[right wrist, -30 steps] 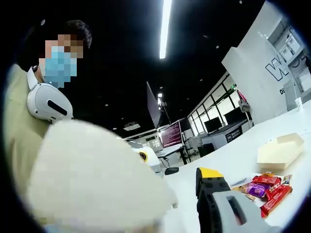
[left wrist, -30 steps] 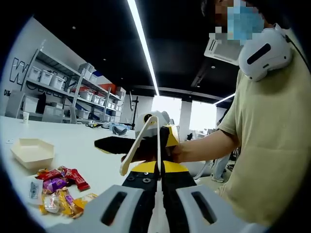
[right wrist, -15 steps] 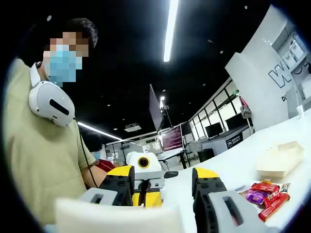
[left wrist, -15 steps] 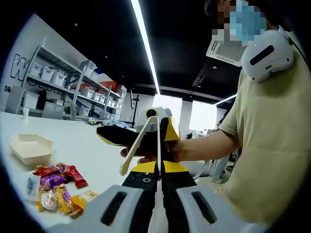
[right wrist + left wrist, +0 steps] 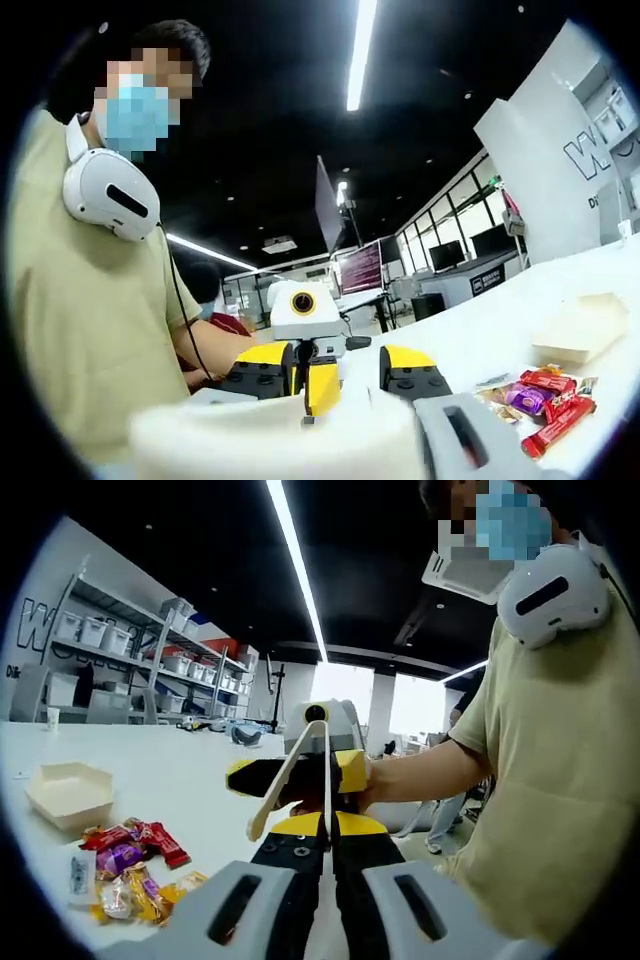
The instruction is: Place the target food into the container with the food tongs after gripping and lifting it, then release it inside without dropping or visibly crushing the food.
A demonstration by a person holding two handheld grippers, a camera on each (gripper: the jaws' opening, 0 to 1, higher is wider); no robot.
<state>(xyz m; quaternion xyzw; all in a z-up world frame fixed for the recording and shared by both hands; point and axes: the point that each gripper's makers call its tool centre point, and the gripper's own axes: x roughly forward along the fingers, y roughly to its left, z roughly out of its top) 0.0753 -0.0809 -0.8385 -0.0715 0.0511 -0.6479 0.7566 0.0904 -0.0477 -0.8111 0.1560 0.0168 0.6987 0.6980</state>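
Left gripper view: the left hand-held gripper [image 5: 325, 880] is clenched on the cream food tongs [image 5: 298, 772], raised before the right hand-held gripper [image 5: 300, 776]. Wrapped sweets [image 5: 130, 865] lie on the white tabletop [image 5: 190, 780] near the cream container [image 5: 68, 792]. Right gripper view: a pale blur [image 5: 280, 440] hides the right hand-held gripper's grip, so I cannot tell. Wall lettering is cut off.
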